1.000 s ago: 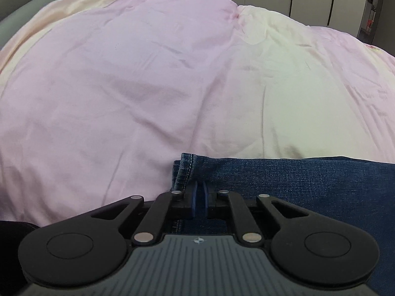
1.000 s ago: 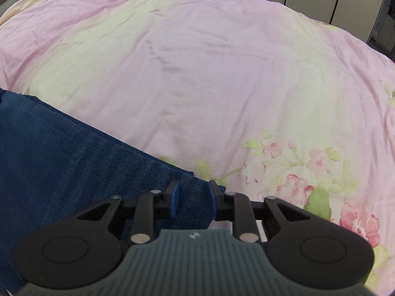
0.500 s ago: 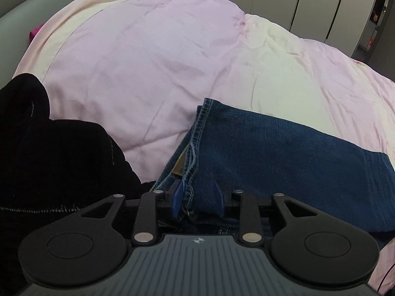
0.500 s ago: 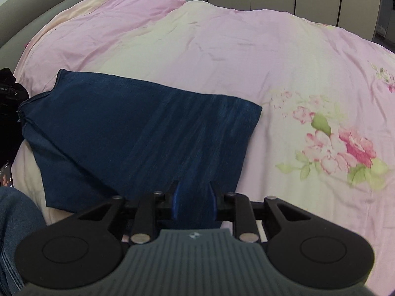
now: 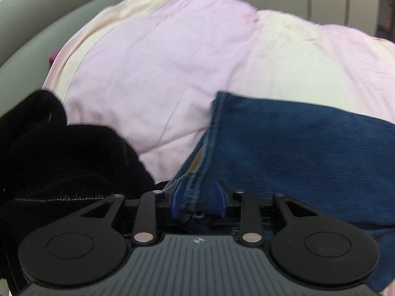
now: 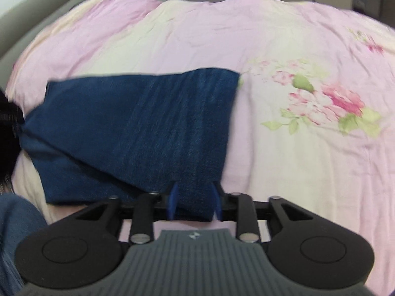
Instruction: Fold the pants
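The blue denim pants (image 6: 138,123) lie folded on the pink bed cover, also in the left wrist view (image 5: 303,155). My left gripper (image 5: 198,201) is open, its blue pads either side of the pants' stitched left edge. My right gripper (image 6: 193,201) is open over the near right corner of the folded pants. Neither grips the cloth.
A heap of black clothing (image 5: 61,162) lies left of the pants, touching their left edge. The pink and cream floral duvet (image 6: 308,103) covers the bed. A grey headboard (image 5: 37,24) stands at the far left. A person's jeans-clad leg (image 6: 14,222) is at the lower left.
My left gripper opened and let go of the pants' edge. Both grippers drew back toward me, so the whole folded pants and the black clothing came into view.
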